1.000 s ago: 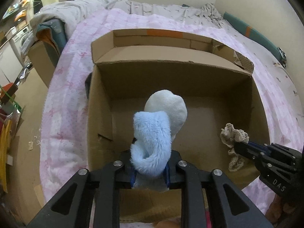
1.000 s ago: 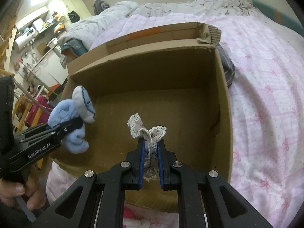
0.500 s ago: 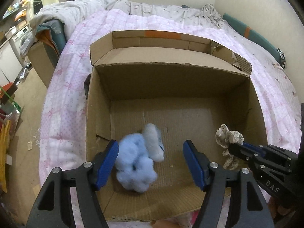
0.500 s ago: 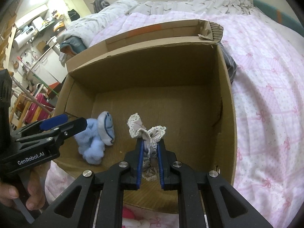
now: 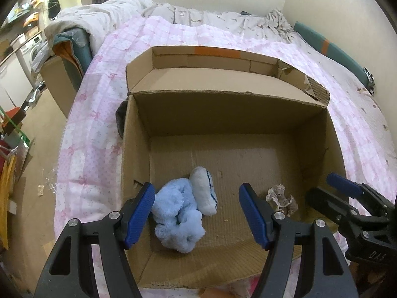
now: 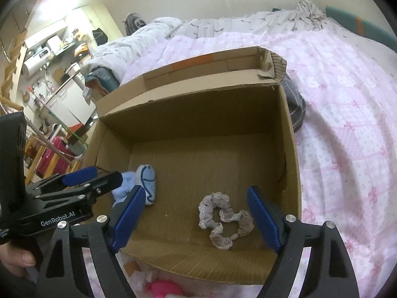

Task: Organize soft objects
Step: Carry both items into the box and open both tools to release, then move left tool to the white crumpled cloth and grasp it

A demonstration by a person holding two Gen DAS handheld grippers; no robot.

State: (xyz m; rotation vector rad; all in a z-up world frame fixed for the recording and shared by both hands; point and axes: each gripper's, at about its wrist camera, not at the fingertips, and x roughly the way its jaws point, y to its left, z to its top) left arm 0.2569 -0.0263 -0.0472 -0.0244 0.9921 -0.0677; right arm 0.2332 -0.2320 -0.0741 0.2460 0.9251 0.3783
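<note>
"GenRobot.AI" on left gripper (image 6: 82, 181), "DAS" on right gripper (image 5: 332, 193)

A pink object (image 6: 163, 288) below the cardboard box (image 6: 290, 164) is cut off, unidentifiable.

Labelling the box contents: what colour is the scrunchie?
Greyish-beige with white lace edging; the right wrist view shows it best.

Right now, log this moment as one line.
left gripper open | right gripper open | blue plush, lace scrunchie inside cardboard box
</note>
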